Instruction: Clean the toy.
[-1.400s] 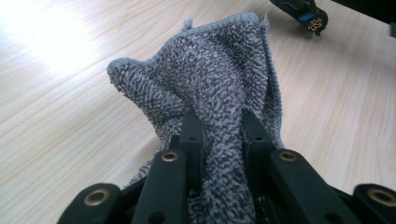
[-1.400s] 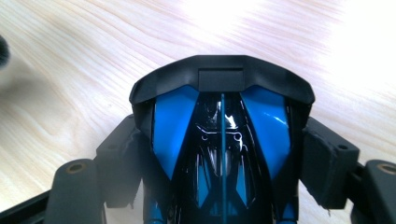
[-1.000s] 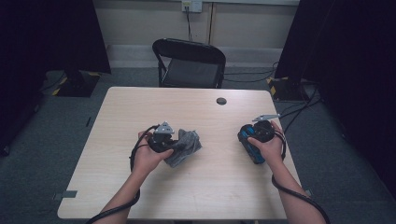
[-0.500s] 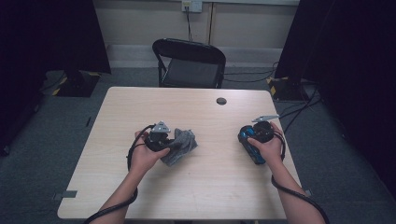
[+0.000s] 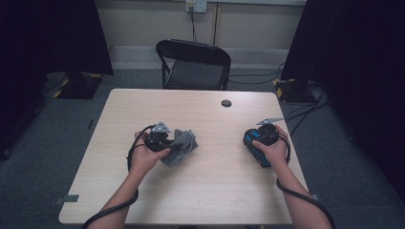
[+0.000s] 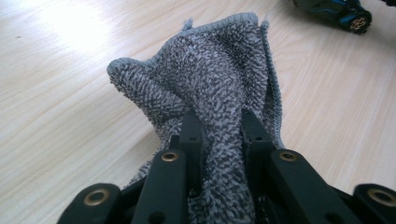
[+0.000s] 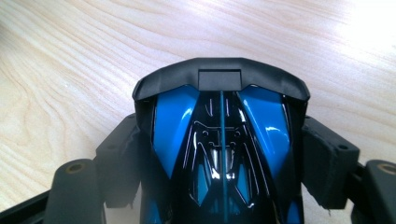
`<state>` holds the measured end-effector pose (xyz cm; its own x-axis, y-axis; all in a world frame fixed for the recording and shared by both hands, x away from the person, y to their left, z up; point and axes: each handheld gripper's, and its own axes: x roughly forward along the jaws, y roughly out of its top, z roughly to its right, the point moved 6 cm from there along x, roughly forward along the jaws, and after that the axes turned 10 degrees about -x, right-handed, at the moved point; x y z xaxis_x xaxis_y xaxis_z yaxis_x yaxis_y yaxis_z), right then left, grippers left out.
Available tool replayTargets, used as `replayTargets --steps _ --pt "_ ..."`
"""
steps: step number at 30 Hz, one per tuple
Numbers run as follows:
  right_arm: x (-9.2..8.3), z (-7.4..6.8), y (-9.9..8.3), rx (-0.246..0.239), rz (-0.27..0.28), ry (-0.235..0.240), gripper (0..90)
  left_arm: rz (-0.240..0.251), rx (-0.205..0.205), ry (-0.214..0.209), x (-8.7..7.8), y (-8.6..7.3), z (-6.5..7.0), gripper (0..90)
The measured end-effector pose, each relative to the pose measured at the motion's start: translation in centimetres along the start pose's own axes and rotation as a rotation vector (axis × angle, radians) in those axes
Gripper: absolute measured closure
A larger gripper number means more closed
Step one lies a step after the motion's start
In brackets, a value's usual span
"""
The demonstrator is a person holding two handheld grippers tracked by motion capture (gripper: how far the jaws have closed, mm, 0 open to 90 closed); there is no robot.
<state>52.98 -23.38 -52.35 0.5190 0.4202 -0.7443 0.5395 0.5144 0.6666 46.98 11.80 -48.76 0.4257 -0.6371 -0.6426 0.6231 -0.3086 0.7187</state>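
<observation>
Crumpled grey terry-cloth towel (image 6: 219, 88) lies mid-table toward the left edge, a fold pinched tight in the left gripper (image 5: 165, 141). Glossy blue-and-black plastic toy car (image 7: 219, 140) sits near the right edge of the pale wood table (image 5: 210, 191), right gripper (image 5: 258, 143) clamped on its sides. Step: both grasped. Next is probably bringing towel to car, needing a lift.

The cloth (image 6: 219, 88) is grey, with little dark and light specks all over its fluffy side and a plain grey edge. The toy car (image 7: 219, 144) is shiny blue and black, with one thin blue line down its middle. The left gripper (image 6: 218, 126) and the right gripper (image 7: 219, 158) have black jaws. The table (image 5: 205, 191) is pale wood with soft brown lines. At 12 o'clock from it stands a black chair (image 5: 193, 62). The floor (image 5: 62, 138) is dark grey.
</observation>
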Motion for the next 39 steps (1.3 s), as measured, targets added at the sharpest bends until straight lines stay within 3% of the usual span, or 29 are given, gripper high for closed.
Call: replayTargets --steps 9,27,39 --pt "0.3 0.5 -0.2 0.018 -0.004 -0.014 25.5 -0.004 -0.023 0.015 0.1 0.0 -1.3 75.0" --pt "0.5 0.9 -0.4 0.026 -0.008 -0.014 25.5 -0.012 -0.042 0.086 -0.5 -0.4 -4.2 74.7" --pt "0.8 1.0 -0.6 0.03 -0.016 -0.017 25.5 -0.015 -0.077 0.133 -1.2 -1.1 -6.4 74.5"
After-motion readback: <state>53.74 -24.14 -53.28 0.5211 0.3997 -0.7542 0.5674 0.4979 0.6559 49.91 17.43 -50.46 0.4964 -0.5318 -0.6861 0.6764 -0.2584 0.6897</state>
